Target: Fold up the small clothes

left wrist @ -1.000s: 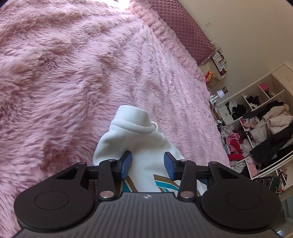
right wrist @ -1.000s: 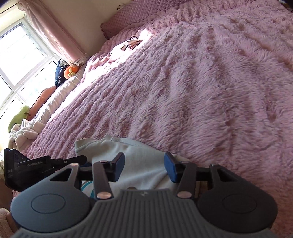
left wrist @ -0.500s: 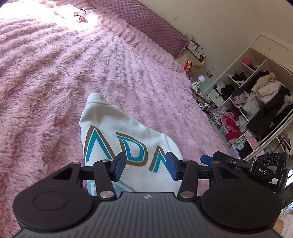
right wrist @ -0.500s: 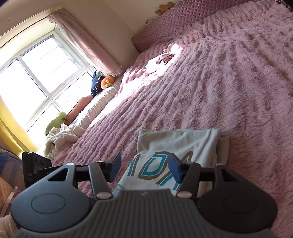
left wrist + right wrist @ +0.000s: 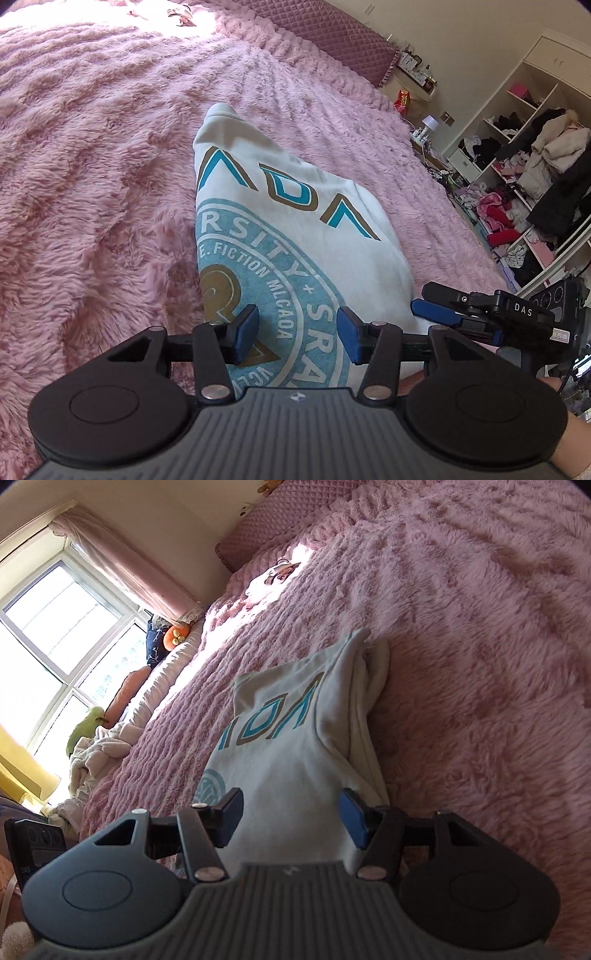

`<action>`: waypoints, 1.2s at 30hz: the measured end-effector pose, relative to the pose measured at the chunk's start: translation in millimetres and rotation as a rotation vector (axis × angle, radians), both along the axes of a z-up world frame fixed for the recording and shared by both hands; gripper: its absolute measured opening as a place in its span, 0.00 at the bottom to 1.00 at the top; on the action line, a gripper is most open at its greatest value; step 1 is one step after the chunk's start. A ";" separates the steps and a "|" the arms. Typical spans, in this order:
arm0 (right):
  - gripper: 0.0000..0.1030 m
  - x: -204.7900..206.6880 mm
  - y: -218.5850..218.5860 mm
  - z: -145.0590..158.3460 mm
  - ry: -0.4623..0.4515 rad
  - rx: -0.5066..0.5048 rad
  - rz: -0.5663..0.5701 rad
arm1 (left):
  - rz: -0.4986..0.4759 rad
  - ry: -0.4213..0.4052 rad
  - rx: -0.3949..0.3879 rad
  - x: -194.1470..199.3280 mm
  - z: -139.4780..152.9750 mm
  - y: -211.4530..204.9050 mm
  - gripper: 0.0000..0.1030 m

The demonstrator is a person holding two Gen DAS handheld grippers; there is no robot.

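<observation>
A white sweatshirt with a teal and tan print lies folded into a narrow stack on the pink fluffy bedspread. My left gripper hovers open above its near end, over the round emblem, pads touching nothing. One blue finger of my right gripper shows at the garment's right edge. In the right wrist view the sweatshirt runs away from my right gripper. Its jaws are closing slightly but stand apart above the cloth, gripping nothing. The left gripper's black body sits at the lower left.
The bedspread stretches far on all sides. Open shelves crammed with clothes stand beyond the bed's right edge, near a nightstand lamp. A window and a pale heap of laundry lie to the left. A quilted pillow lines the headboard.
Both grippers have drawn back along the bed from the sweatshirt, so more of its print shows. Their jaws stand a little wider than a second ago.
</observation>
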State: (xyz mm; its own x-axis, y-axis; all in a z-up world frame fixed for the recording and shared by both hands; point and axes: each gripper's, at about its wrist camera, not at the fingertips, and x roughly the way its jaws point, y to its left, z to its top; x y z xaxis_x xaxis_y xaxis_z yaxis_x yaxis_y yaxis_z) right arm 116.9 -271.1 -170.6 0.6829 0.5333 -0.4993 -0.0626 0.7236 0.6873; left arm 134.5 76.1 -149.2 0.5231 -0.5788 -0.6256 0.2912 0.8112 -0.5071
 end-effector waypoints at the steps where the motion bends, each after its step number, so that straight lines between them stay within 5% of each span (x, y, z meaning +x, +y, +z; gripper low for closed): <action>1: 0.48 -0.3 -1.4 -6.7 0.011 0.005 -0.008 | -0.003 0.001 -0.001 0.5 -3.4 0.1 0.56; 5: 0.42 -3.1 -4.3 -20.9 0.021 0.016 -0.033 | -0.013 -0.023 0.035 -2.8 -7.7 -5.8 0.56; 9: 0.56 -17.5 -5.0 -0.5 -0.020 0.058 -0.053 | -0.007 -0.051 0.071 -15.3 11.1 -12.4 0.56; 14: 0.59 -45.6 1.7 21.3 -0.076 0.051 0.011 | -0.017 -0.048 0.040 -36.2 21.5 -12.7 0.56; 24: 0.53 -54.3 -1.0 -17.6 0.039 0.025 -0.030 | -0.003 0.036 0.054 -44.5 -15.2 -10.2 0.56; 28: 0.57 -56.3 3.4 -6.7 0.059 0.041 -0.067 | 0.019 0.034 0.067 -48.7 1.0 -14.1 0.56; 36: 0.70 -93.1 44.6 77.3 0.042 -0.252 -0.166 | 0.141 -0.019 0.281 -89.9 58.9 -28.7 0.77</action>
